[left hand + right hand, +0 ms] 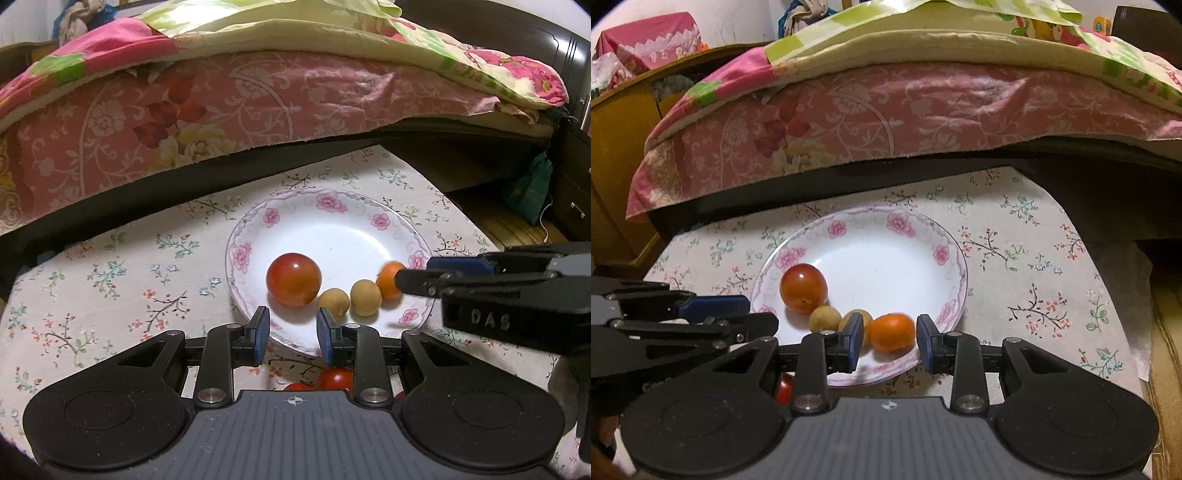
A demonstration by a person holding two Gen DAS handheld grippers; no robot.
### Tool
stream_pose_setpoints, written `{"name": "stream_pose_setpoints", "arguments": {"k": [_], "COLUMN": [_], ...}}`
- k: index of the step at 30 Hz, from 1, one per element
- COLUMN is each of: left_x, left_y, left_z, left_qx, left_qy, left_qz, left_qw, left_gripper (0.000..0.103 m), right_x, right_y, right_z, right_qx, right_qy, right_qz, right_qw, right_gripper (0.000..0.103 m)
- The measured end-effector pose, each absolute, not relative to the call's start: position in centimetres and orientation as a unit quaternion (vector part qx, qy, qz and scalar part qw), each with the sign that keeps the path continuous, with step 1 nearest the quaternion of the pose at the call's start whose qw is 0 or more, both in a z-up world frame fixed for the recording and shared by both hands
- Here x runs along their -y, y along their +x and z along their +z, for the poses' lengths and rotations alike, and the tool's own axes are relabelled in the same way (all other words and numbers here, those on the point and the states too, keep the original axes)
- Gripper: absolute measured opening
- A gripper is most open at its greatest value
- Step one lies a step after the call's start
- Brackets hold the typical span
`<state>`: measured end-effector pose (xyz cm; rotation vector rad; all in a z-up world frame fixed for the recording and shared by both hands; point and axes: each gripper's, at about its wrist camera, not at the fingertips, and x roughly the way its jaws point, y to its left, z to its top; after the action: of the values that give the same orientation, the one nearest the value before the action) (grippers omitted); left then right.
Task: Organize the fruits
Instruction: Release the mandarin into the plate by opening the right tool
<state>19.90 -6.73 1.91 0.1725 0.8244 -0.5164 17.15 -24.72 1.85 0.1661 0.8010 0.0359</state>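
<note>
Progress: partly done, approx. halfway at a guess.

Flowered plate (332, 194) sits mid-worktop (110, 295) on the floral cloth, w/ the bed (221, 110) right behind it at the far side. Already in the plate, all bunched at its near edge: 1 big tomato (293, 279) at left, then 2 small tan fruits (334, 302) side by side and touching, the left one also against the tomato. Far half of the plate is bare.

Small orange (892, 332) is at the right end of that row, just beside the right-hand tan fruit, low over the plate's near rim. Right gripper (890, 328) has it: jaws drawn in narrow, the orange between the pads w/ both sides met, so it reads as a grip, not a loose fit. Can't tell if the orange is already resting on the plate or hanging just above it; there's a shadow under it. So this one isn't counted as placed yet, it needs letting go.

Left gripper (291, 328) hovers at the plate's near-left rim, jaws pulled in to a narrow gap, nothing in them, touching no fruit.

Still to do: at least 2 small red tomatoes (336, 376) lie on the worktop, off the plate, near side, half hidden under the left gripper's body. More could be hidden there, can't say. The empty left gripper is closest to them, so prob. its job next.

No other loose fruit shows elsewhere on the worktop in either wrist view.
</note>
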Motion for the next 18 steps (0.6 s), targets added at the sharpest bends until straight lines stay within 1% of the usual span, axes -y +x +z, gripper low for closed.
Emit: {"name": "stream_pose_setpoints", "arguments": {"k": [11,18], "left_x": [4.6,3.2], "left_y": [19.1,17.5], "left_z": [2.8,3.4], "left_qx": [-0.401,-0.409], "left_qy": [0.082,0.082], "left_qz": [-0.230,-0.224], "left_qw": [0.883,0.881], "left_gripper": [0.037,0.040], "right_x": [25.3,24.6], "right_y": [16.7,16.3], "right_z": [2.9,3.3], "right_qx": [-0.377,-0.380], "right_qy": [0.097,0.097], "right_qz": [0.009,0.021], "right_qw": [0.921,0.920], "right_gripper": [0.031,0.031]}}
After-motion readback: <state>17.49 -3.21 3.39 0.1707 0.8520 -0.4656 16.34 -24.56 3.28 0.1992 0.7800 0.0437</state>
